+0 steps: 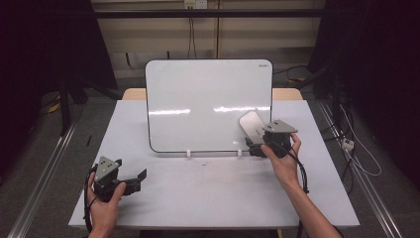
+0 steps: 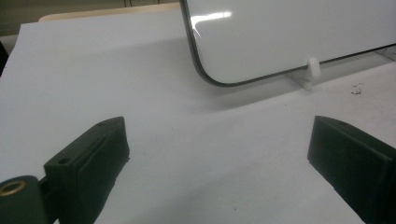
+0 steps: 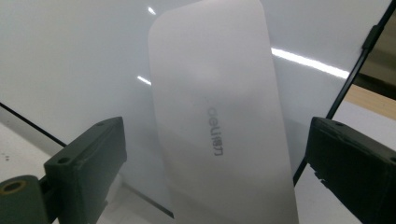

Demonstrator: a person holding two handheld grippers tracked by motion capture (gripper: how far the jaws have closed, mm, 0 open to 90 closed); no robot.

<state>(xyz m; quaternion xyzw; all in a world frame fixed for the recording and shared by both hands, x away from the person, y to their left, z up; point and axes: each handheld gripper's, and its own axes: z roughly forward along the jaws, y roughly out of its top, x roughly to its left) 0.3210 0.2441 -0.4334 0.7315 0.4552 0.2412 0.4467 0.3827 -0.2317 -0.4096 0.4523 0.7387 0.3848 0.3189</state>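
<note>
High view: pale grey oblong plastic eraser (image 1: 251, 125) lay flat against white glossy whiteboard (image 1: 198, 99), just ahead of right gripper (image 1: 258, 147); left gripper (image 1: 139, 179) well apart.

Left gripper view: gaped wide, empty.

Right gripper view: stood wide, eraser (image 3: 219, 116) between, untouched, long axis running away.

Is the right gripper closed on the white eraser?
No, in the right gripper view the right gripper has both jaws standing apart from the white eraser, which lies against the whiteboard.
</note>
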